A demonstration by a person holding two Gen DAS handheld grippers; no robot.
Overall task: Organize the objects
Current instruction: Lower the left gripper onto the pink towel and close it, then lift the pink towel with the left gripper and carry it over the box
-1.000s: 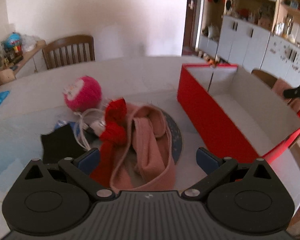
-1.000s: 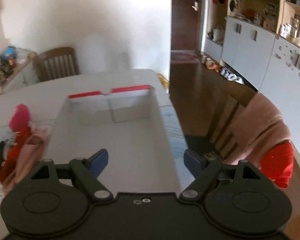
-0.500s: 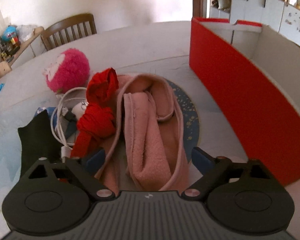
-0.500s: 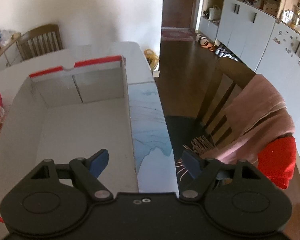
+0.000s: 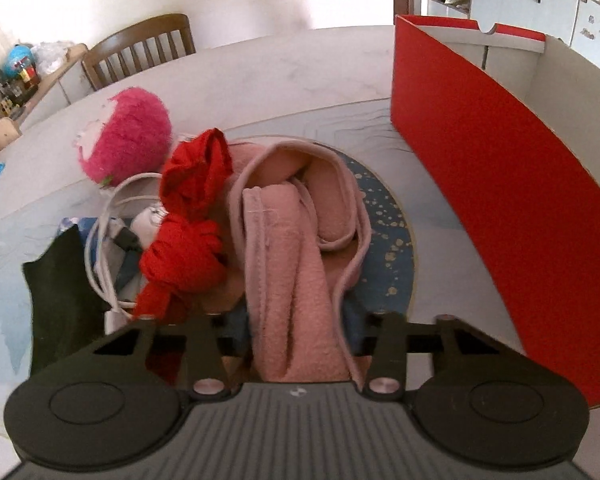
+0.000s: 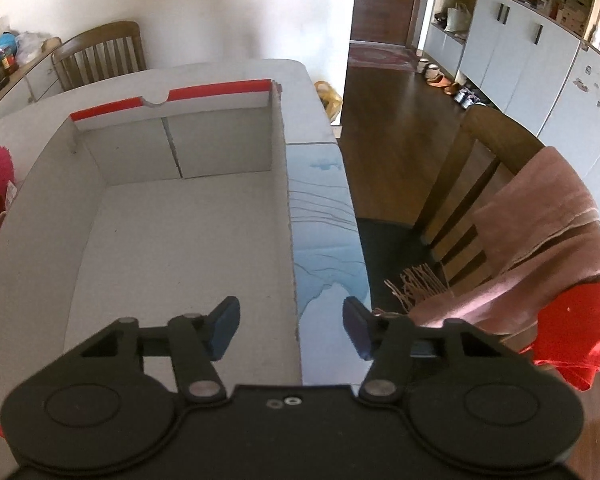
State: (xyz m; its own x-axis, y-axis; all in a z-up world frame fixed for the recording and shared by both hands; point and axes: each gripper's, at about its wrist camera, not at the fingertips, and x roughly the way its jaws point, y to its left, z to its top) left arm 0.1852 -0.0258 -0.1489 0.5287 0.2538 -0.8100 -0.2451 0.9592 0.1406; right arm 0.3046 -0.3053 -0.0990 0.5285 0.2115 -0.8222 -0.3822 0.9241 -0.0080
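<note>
Left wrist: my left gripper point(image 5: 298, 328) seems clamped on pink towel point(image 5: 296, 280), pads hidden. Right gripper point(image 6: 291, 330) apart, straddling box point(image 6: 288, 216) wall to steady it.

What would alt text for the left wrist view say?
The left gripper is closed around a pink towel lying on a table. A red cloth, white cable and pink plush ball sit to its left, an open red box to its right.
</note>
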